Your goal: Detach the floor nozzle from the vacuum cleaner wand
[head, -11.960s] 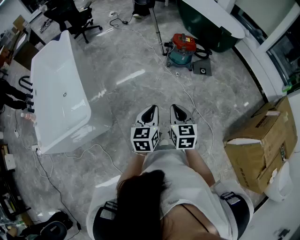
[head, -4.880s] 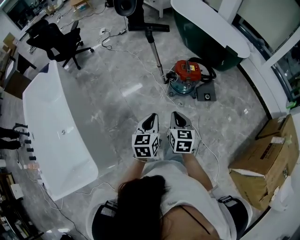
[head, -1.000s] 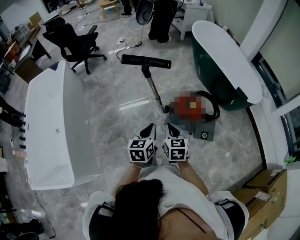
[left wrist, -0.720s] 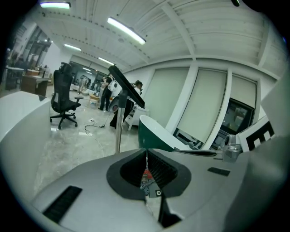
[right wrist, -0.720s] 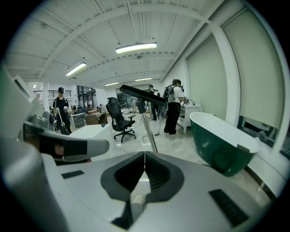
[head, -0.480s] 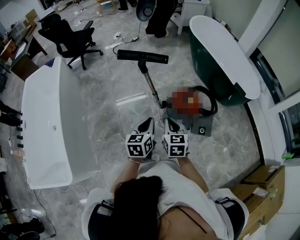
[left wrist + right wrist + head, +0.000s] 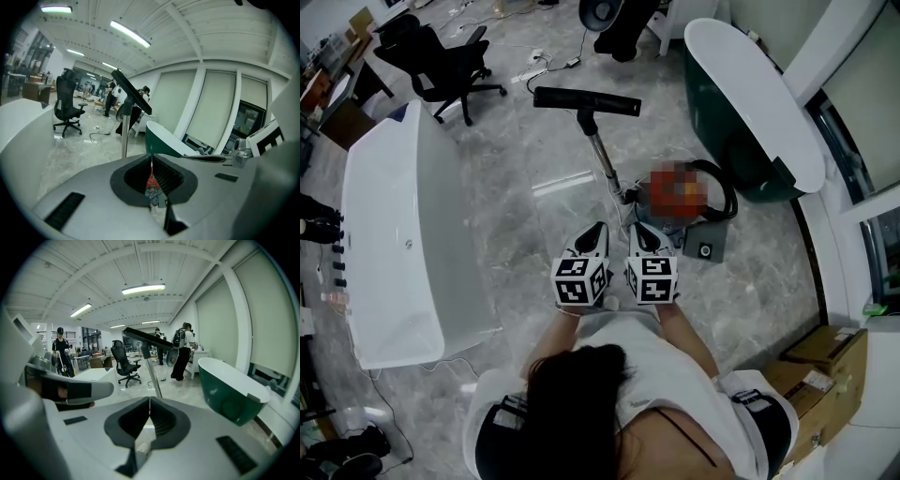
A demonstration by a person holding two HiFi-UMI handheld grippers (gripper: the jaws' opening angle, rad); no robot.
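Near the vacuum, left gripper and right gripper hang side by side, jaws together, empty, probably because the nozzle atop the wand is farther off.

One vacuum cleaner; left of it one white bathtub, right of it one green bathtub; beyond it one office chair.

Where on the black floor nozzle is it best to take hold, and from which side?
Probably at the narrow neck of the long black floor nozzle, where it joins the silver metal wand. Come from the near side: the bar lies crosswise and looks too wide, while the neck is slim.
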